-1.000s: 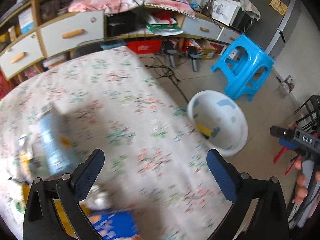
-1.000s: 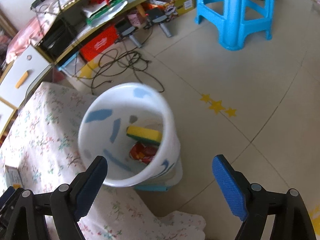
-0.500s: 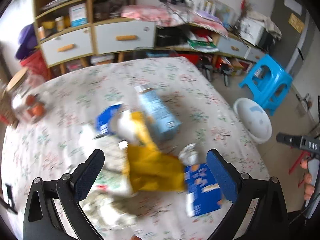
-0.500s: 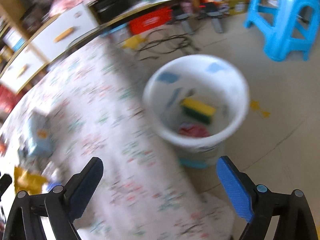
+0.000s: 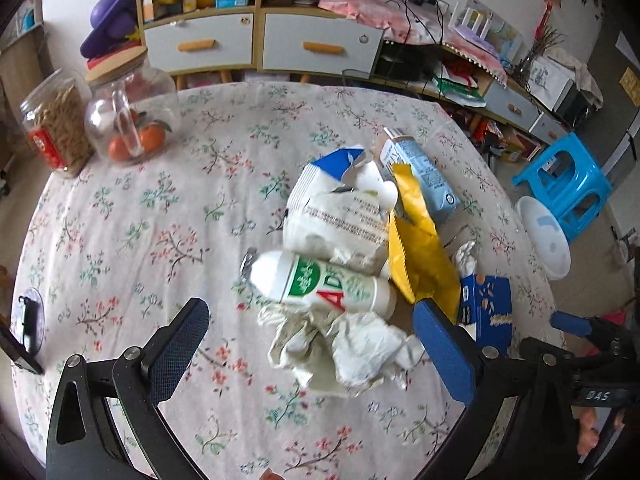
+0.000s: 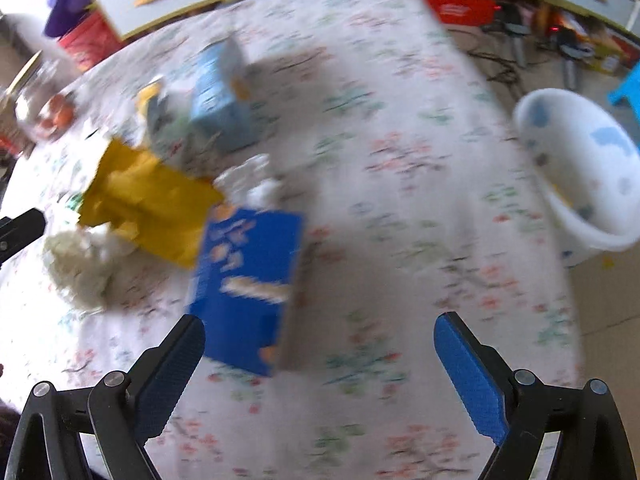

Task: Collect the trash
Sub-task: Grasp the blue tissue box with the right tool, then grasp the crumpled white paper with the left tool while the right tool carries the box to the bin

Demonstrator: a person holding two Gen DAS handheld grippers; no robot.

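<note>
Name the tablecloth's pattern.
White tablecloth with small floral sprigs in pink, green and dark lines; clearest in the left wrist view.

A floral-clothed table carries two jars, a bottle, cartons and wrappers.

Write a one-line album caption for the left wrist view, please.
Open left gripper above a trash heap: crumpled paper, white bottle, yellow bag on a floral tablecloth.

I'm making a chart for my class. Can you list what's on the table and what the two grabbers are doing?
table: flowered cloth
trash pile: white bottle, crumpled paper, yellow wrapper, blue box, light blue carton
bin: white bucket, on the floor beside the table
left gripper: open, empty
right gripper: open, empty
</note>
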